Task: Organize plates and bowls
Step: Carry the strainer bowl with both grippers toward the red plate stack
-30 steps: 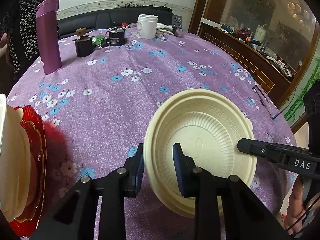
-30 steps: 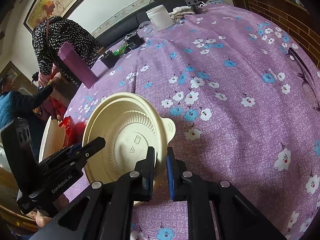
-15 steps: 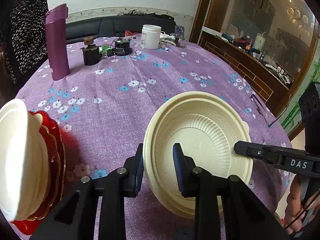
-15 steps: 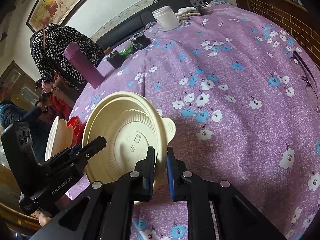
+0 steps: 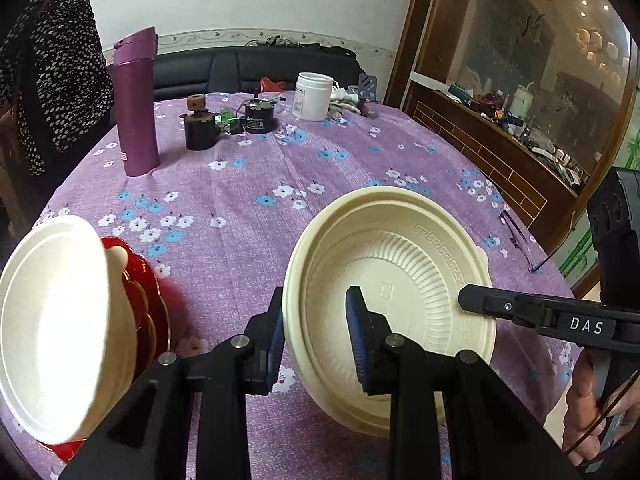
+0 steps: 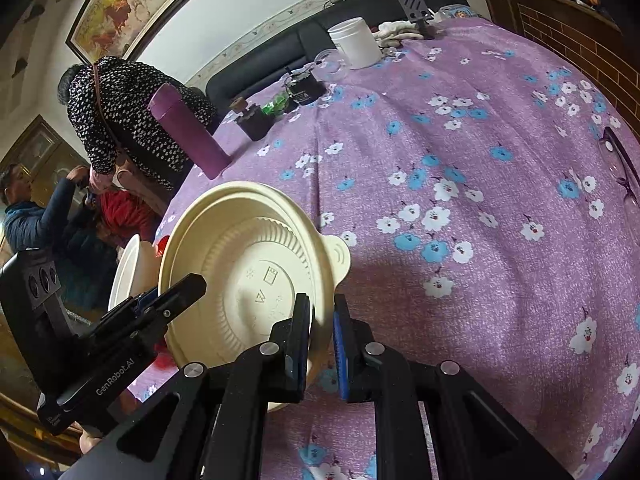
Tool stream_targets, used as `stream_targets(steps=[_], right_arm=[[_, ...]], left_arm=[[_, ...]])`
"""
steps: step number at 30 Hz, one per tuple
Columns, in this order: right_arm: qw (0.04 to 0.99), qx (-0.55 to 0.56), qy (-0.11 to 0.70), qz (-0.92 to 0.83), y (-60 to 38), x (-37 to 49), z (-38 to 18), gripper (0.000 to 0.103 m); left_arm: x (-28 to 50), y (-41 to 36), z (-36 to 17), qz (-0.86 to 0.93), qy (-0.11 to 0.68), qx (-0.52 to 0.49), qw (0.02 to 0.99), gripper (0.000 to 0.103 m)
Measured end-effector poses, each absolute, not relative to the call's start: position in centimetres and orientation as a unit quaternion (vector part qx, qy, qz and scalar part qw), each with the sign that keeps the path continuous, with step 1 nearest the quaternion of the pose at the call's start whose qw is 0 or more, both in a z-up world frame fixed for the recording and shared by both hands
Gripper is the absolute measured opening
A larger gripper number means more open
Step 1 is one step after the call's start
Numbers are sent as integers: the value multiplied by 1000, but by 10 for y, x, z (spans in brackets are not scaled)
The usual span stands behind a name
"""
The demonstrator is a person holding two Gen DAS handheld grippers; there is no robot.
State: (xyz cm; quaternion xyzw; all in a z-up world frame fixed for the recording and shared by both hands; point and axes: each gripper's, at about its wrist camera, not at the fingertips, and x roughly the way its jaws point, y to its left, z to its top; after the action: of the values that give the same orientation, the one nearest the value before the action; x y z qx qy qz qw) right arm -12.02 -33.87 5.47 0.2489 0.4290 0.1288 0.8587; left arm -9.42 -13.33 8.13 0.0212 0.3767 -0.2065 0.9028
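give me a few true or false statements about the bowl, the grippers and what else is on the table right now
1. Both grippers grip the cream bowl by its rim. True: left gripper and right gripper each clamp an edge.
2. The bowl sits flat on the tablecloth. False: it is tilted and held up.
3. A purple flask stands upright on the purple floral tablecloth. True.
4. The white jar lies on its side. False: it stands upright.
5. A white bowl rests on red plates. True.
6. The eyeglasses lie inside the cream bowl. False: they lie on the cloth, apart from it.

Even indoor light, glare on white bowl [image 5: 52,328], fisheye-bent edges
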Motion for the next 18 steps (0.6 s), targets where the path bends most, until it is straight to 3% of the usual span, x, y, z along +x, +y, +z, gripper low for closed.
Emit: stream_targets(steps=[18], right_arm=[[868,223,411,167,-305,-99,93,12]], left_arm=[[-87,-90,111,-173,349,-12,921,27]])
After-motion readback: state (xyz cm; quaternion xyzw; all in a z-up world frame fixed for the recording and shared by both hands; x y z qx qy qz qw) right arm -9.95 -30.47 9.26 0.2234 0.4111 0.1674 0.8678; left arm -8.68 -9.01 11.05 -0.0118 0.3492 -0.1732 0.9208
